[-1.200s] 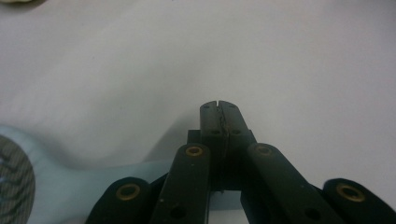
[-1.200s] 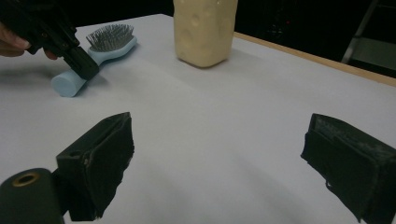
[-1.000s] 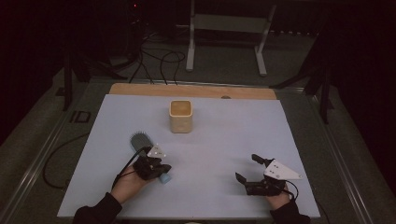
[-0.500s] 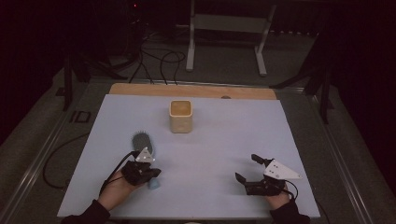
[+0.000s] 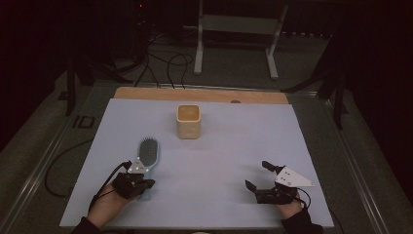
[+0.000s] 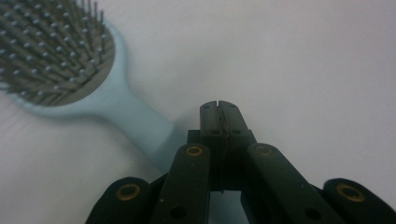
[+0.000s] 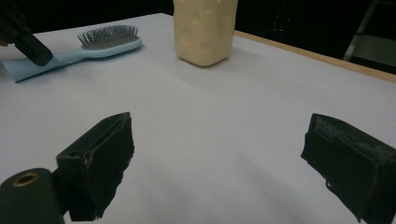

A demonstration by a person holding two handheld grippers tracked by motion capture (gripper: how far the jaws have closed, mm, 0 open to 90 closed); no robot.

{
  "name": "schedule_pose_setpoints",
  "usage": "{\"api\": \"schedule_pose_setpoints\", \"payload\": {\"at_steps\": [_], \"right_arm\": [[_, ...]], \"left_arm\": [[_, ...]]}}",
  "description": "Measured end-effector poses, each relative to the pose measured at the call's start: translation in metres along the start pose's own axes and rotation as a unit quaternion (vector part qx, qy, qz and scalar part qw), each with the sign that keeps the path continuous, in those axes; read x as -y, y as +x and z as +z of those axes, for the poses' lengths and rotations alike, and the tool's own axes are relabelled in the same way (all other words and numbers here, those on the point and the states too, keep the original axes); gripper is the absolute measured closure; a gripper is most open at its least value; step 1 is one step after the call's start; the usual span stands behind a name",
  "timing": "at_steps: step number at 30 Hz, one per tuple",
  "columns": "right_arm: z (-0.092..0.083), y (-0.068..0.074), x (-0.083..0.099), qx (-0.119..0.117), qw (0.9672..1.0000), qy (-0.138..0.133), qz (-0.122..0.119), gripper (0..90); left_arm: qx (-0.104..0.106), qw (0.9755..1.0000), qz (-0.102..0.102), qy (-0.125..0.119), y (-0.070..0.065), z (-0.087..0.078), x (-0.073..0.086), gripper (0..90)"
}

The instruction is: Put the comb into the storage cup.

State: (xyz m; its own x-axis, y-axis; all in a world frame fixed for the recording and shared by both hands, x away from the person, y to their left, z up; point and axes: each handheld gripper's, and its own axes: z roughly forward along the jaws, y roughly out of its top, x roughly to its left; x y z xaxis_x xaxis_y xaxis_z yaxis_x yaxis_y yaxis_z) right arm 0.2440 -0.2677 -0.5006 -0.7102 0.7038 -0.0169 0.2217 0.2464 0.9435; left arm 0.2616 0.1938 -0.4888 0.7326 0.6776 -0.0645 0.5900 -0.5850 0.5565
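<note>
While both grippers sit low at the near edge of the table, this is how things lie:

Table: a pale sheet (image 5: 219,161) covers the top, with a strip of bare wood (image 5: 195,94) along the far edge.

Container: 1 cream, square-sided cup (image 5: 188,121) stands upright on the sheet toward the far middle. Its mouth is open to the high view, but whether anything lies inside cannot be told; the inside looks the same tan colour. In the right gripper view its lower body (image 7: 204,29) shows, with the top cut off.

Hairbrush: a light blue paddle brush (image 5: 146,157) lies flat, bristles up, head toward the cup and handle toward the person, well apart from the cup.

Left gripper: the left gripper (image 5: 139,183) rests at the handle end of the brush. In the left gripper view its 2 jaws are pressed together with nothing between them, tips (image 6: 219,109) just to the side of the handle (image 6: 140,126); whether they touch the handle cannot be told.

Right gripper: the right gripper (image 5: 258,178) sits at the near right, well apart from brush and cup. Its 2 jaws stand spread wide with bare sheet between them, holding nothing.

Hands: 1 hand (image 5: 104,204) behind each gripper, the other at the right (image 5: 292,210).
</note>
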Motion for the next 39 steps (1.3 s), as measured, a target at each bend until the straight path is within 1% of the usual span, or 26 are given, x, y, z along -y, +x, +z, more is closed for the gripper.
{"api": "schedule_pose_setpoints", "payload": {"at_steps": [2, 3, 4, 6, 10, 12, 14, 18, 19, 22, 24, 26, 29, 31, 35, 39], "right_arm": [[0.0, 0.0, 0.0, 0.001, 1.0, 0.001, -0.001, 8.3], [0.0, 0.0, 0.0, 0.001, 1.0, 0.001, -0.001, 8.3], [0.0, 0.0, 0.0, 0.001, 1.0, 0.001, -0.002, 8.3], [0.0, 0.0, 0.0, 0.001, 1.0, 0.001, -0.002, 8.3], [0.0, 0.0, 0.0, 0.001, 1.0, 0.001, -0.002, 8.3], [0.0, 0.001, 0.0, 0.0, 1.0, 0.001, -0.002, 8.3], [0.0, 0.0, 0.0, 0.001, 1.0, 0.001, -0.002, 8.3], [0.001, 0.001, 0.0, 0.0, 1.0, 0.002, -0.002, 8.3], [0.001, 0.001, 0.0, -0.001, 1.0, 0.002, -0.003, 8.3], [0.001, 0.001, 0.0, 0.0, 1.0, 0.003, -0.002, 8.3], [0.0, 0.001, 0.0, 0.001, 1.0, 0.002, -0.002, 8.3], [0.0, 0.001, 0.0, 0.0, 1.0, 0.002, -0.002, 8.3], [0.001, 0.001, 0.0, -0.001, 1.0, 0.002, -0.003, 8.3], [0.001, 0.001, 0.0, -0.001, 1.0, 0.003, -0.003, 8.3], [0.001, 0.002, 0.0, -0.001, 1.0, 0.003, -0.003, 8.3], [0.001, 0.002, -0.001, -0.002, 1.0, 0.003, -0.004, 8.3]], "left_arm": [[-0.005, 1.0, 0.0, 0.006, 0.001, -0.003, 0.001, 90.0], [-0.008, 0.9999, -0.004, 0.006, 0.001, -0.004, 0.002, 90.0], [-0.011, 0.9999, -0.002, 0.009, 0.002, -0.005, 0.003, 90.0], [-0.013, 0.9999, -0.006, 0.01, 0.003, -0.007, 0.005, 90.0], [-0.008, 0.9996, -0.024, 0.007, 0.007, -0.011, 0.011, 90.0], [-0.007, 0.9996, -0.027, 0.008, 0.008, -0.013, 0.013, 90.0], [-0.004, 0.9994, -0.033, 0.012, 0.01, -0.015, 0.014, 90.0], [-0.014, 0.9991, -0.035, 0.021, 0.013, -0.018, 0.017, 90.0], [-0.015, 0.9989, -0.04, 0.02, 0.014, -0.019, 0.018, 90.0], [-0.018, 0.9986, -0.045, 0.02, 0.017, -0.022, 0.02, 90.0], [-0.024, 0.9984, -0.047, 0.022, 0.019, -0.025, 0.023, 90.0], [-0.029, 0.998, -0.053, 0.018, 0.022, -0.029, 0.026, 90.0], [-0.036, 0.9976, -0.056, 0.018, 0.025, -0.034, 0.03, 90.0], [-0.037, 0.9972, -0.063, 0.016, 0.026, -0.037, 0.032, 90.0], [-0.039, 0.997, -0.066, 0.015, 0.027, -0.04, 0.033, 90.0], [-0.029, 0.9974, -0.064, 0.015, 0.024, -0.036, 0.031, 90.0]]}}
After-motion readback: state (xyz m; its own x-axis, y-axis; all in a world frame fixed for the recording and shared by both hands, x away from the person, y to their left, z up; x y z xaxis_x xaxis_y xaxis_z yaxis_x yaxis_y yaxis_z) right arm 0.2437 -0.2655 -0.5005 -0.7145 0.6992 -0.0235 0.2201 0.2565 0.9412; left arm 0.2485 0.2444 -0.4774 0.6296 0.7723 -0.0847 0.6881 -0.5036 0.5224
